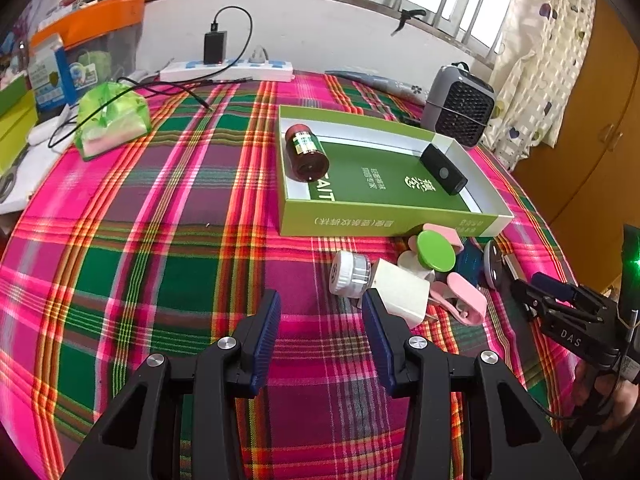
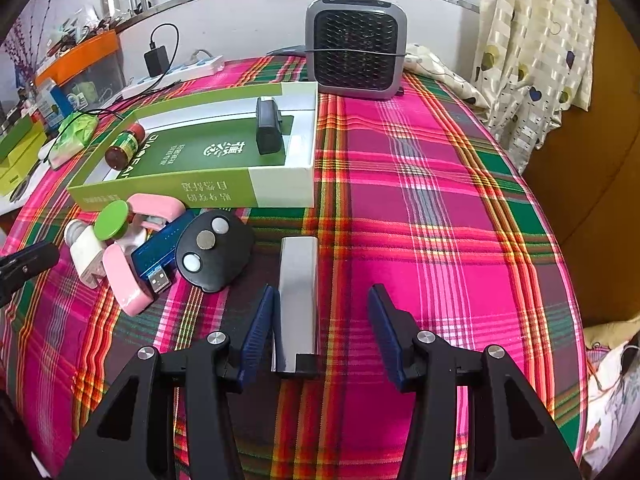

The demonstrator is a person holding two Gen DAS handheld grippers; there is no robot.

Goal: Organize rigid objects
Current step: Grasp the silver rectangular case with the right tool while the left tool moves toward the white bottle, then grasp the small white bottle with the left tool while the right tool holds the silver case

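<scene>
A green shallow box (image 1: 384,226) (image 2: 168,196) lies on the plaid cloth and holds a brown bottle (image 1: 306,154) (image 2: 125,146) and a black device (image 1: 444,169) (image 2: 268,128). In front of it lies a pile: a white jar (image 1: 348,274), a white plug adapter (image 1: 400,292), a green-lidded bottle (image 1: 436,251) (image 2: 114,222), pink clips (image 2: 124,280), a blue USB stick (image 2: 160,250) and a black round remote (image 2: 214,250). My left gripper (image 1: 320,312) is open, beside the adapter. My right gripper (image 2: 320,304) is open around a silver bar (image 2: 298,300), which lies against the left finger.
A grey fan heater (image 2: 356,40) (image 1: 460,106) stands behind the box. A power strip with a charger (image 1: 226,68), a green tissue pack (image 1: 112,120) and stacked boxes (image 1: 24,112) are at the back left. A curtain (image 2: 532,40) hangs at the right.
</scene>
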